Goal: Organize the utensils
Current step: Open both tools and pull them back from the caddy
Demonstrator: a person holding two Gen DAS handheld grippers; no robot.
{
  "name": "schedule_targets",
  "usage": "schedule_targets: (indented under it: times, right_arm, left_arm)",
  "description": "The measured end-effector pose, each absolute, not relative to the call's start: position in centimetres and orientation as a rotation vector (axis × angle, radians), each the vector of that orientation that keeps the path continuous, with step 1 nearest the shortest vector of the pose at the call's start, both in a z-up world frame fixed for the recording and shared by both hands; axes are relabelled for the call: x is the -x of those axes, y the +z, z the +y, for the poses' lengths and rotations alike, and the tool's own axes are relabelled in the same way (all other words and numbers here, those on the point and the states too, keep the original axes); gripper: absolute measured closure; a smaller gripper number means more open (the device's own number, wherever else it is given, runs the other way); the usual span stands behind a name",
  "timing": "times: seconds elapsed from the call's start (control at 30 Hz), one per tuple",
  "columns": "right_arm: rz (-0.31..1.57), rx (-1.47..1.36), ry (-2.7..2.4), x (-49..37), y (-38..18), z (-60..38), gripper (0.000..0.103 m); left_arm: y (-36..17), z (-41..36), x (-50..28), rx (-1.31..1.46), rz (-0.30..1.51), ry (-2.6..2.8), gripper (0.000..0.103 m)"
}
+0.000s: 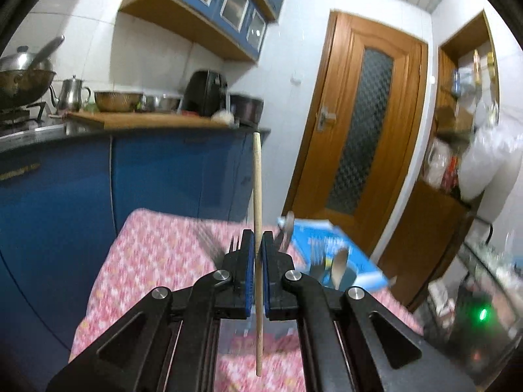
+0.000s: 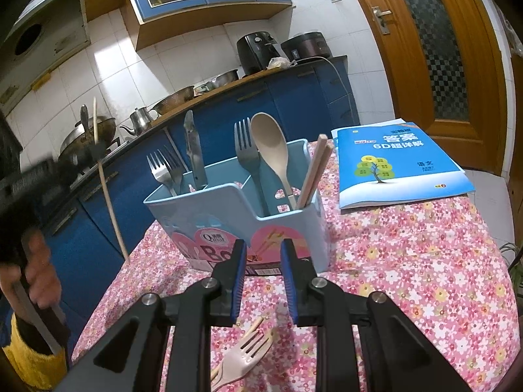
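Note:
My left gripper point(image 1: 258, 241) is shut on a wooden chopstick point(image 1: 257, 196) held upright above the table; it also shows in the right wrist view point(image 2: 106, 189) at the left. A light blue utensil caddy point(image 2: 228, 209) holds metal forks point(image 2: 163, 170), a knife point(image 2: 193, 150), a beige spoon point(image 2: 268, 143) and chopsticks point(image 2: 315, 166). My right gripper point(image 2: 261, 254) is open and empty just in front of the caddy. A beige plastic fork point(image 2: 242, 356) lies on the cloth below it.
A pink floral cloth point(image 2: 408, 261) covers the table. A blue workbook point(image 2: 395, 163) lies at the back right. Blue kitchen cabinets point(image 1: 130, 170) with pots stand to the left, a wooden door point(image 1: 359, 124) behind.

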State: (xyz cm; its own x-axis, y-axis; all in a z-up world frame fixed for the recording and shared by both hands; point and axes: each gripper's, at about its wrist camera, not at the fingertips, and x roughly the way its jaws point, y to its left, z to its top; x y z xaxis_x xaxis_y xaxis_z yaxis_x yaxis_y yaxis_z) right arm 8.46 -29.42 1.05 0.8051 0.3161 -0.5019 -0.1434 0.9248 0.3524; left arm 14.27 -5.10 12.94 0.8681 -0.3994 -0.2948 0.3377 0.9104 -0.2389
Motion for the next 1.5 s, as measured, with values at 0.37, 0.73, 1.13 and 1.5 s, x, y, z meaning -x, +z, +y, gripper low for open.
schedule_targets:
  times: [0.37, 0.73, 1.13, 1.5]
  right_arm:
    - [0.577, -0.315, 0.266, -8.0, 0.5, -29.6, 0.078]
    - [0.579, -0.322, 0.270, -7.8, 0.4, -29.9, 0.078]
    - [0.572, -0.309, 0.254, -7.6, 0.7, -29.7, 0.077]
    - [0.546, -0.308, 0.225, -5.4, 2.6, -30.0, 0.072]
  left_arm:
    - [13.7, -6.3, -18.1, 0.208, 0.192, -0.267, 0.101]
    - [8.6, -6.3, -19.8, 0.196, 0.331, -0.262, 0.096]
    - [7.4, -5.9, -17.7, 0.156, 0.447, -0.290, 0.071]
    - [7.0, -6.1, -13.7, 0.093, 0.552, -0.330, 0.071]
